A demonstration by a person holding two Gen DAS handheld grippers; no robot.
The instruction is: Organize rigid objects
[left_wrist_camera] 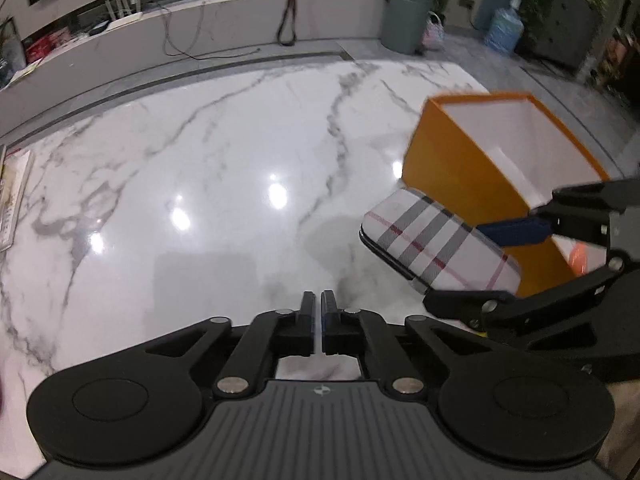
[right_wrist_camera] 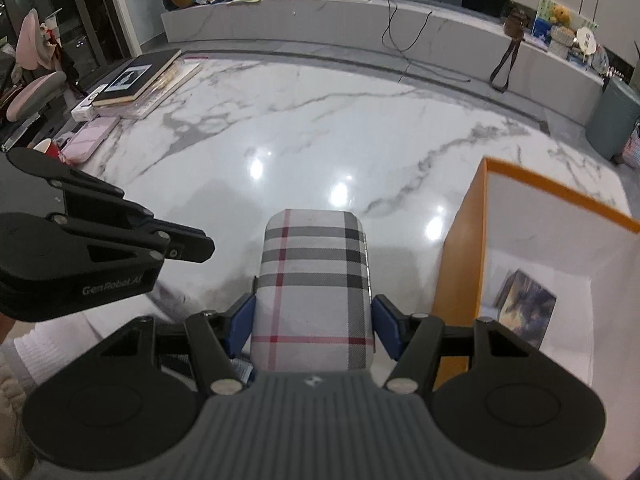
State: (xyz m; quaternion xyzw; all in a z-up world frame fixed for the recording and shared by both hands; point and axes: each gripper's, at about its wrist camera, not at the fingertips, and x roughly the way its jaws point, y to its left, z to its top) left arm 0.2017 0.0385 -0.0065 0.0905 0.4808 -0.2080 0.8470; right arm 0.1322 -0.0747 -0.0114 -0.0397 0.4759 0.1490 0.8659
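My right gripper (right_wrist_camera: 314, 316) is shut on a plaid hard case (right_wrist_camera: 316, 280), white with grey and red stripes, and holds it above the marble table. The case also shows in the left wrist view (left_wrist_camera: 436, 246), just left of an open orange box (left_wrist_camera: 492, 168) with white inside. In the right wrist view the orange box (right_wrist_camera: 464, 280) stands directly right of the case; a dark picture card (right_wrist_camera: 526, 304) lies on its floor. My left gripper (left_wrist_camera: 319, 308) is shut and empty, low over the table, left of the case. It shows in the right wrist view (right_wrist_camera: 200, 246).
The white marble table (right_wrist_camera: 320, 140) spreads ahead. A stack of books (right_wrist_camera: 136, 84) and a pink case (right_wrist_camera: 90, 138) lie at its far left corner. A grey bin (left_wrist_camera: 406, 20) and a water bottle (left_wrist_camera: 504, 32) stand on the floor beyond.
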